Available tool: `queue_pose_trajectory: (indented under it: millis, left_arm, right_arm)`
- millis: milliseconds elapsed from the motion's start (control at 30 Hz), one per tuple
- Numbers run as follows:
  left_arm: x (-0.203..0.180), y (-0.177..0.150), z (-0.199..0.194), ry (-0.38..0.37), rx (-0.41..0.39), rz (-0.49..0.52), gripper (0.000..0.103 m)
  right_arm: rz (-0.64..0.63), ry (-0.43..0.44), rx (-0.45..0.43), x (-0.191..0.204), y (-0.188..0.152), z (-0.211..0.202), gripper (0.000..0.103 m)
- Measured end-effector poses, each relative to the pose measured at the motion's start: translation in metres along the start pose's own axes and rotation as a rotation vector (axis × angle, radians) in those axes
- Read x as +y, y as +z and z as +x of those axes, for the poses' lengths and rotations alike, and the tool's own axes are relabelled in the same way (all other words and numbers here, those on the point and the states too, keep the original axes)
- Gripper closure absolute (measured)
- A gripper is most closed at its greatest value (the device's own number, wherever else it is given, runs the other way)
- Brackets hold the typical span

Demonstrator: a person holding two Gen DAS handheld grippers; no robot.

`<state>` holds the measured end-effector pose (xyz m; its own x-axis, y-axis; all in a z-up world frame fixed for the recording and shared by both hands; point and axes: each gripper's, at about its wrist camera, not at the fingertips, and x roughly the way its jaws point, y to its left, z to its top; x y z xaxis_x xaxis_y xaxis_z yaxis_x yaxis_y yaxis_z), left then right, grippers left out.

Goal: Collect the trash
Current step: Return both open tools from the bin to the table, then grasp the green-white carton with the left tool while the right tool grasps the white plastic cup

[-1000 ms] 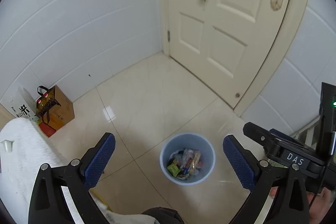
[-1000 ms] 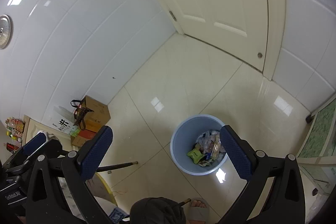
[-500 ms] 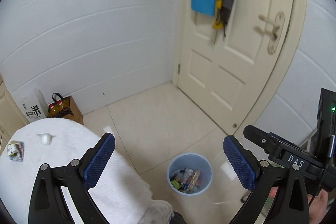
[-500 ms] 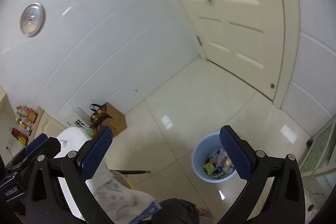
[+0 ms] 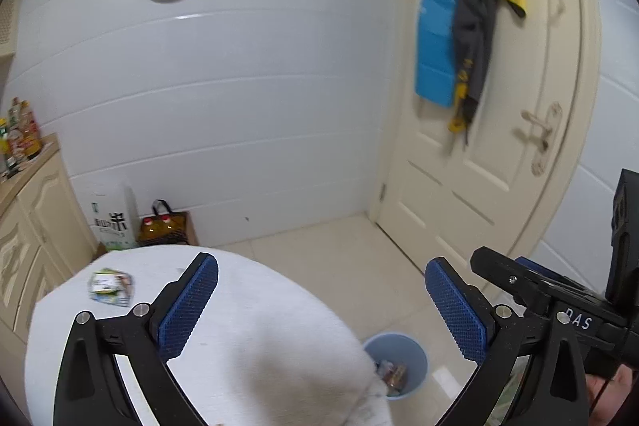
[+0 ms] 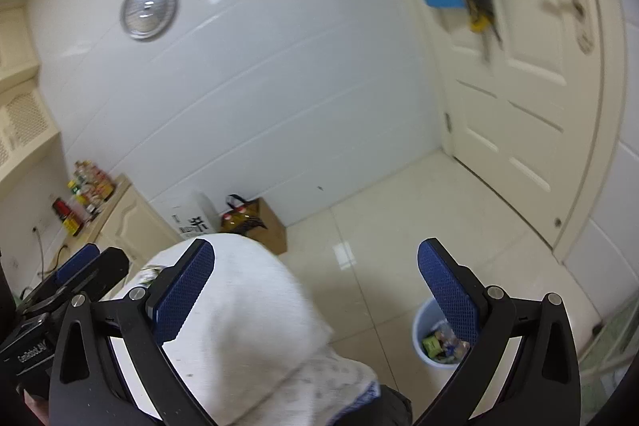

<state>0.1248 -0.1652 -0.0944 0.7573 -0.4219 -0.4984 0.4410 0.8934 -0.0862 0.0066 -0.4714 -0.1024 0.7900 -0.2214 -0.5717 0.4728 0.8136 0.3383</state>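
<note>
Both sets of tongs are held wide apart and empty: the left gripper (image 5: 321, 306) and the right gripper (image 6: 315, 290) carry nothing between their blue pads. Nearest below them a round table (image 5: 247, 338) draped in white cloth is seen. One piece of trash, a crumpled green-and-white wrapper (image 5: 110, 286), lies on the cloth ahead and to the left of the left gripper, just beyond its left finger; its long axis appears to run roughly across the view. The left gripper is judged the nearer, since in the right wrist view only a sliver of the wrapper (image 6: 148, 273) shows. Lower down on the floor, to the right, one blue bin (image 6: 433, 336), already holding scraps, is seen. Farther off, one carton and one bag stand by the wall.
</note>
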Motion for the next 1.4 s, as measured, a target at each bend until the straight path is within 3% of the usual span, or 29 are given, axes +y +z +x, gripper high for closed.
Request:
queue_pose_trajectory:
  millis: [233,433,733,1000,1400]
  left_arm:
    - [0.047,-0.035,-0.087,0.084,-0.064,-0.081,0.001]
    - [0.082,-0.068,-0.138,0.17,-0.089,-0.155,0.001]
    - [0.121,-0.111,-0.169,0.288,-0.044,-0.221,0.001]
    - [0.142,-0.106,-0.109,0.333,0.031,-0.253,0.001]
    - [0.198,-0.065,0.071,0.316,0.203,-0.197,0.001]
  right_arm:
    - [-0.101,0.078,-0.012,0.069,0.0,0.0,0.0]
    - [-0.195,0.134,-0.011,0.122,-0.007,0.005,0.0]
    - [-0.336,0.166,0.032,0.19,-0.031,0.038,0.0]
    - [-0.385,0.147,0.134,0.215,-0.048,0.104,0.0]
    - [-0.38,0.031,0.302,0.214,-0.069,0.234,0.0]
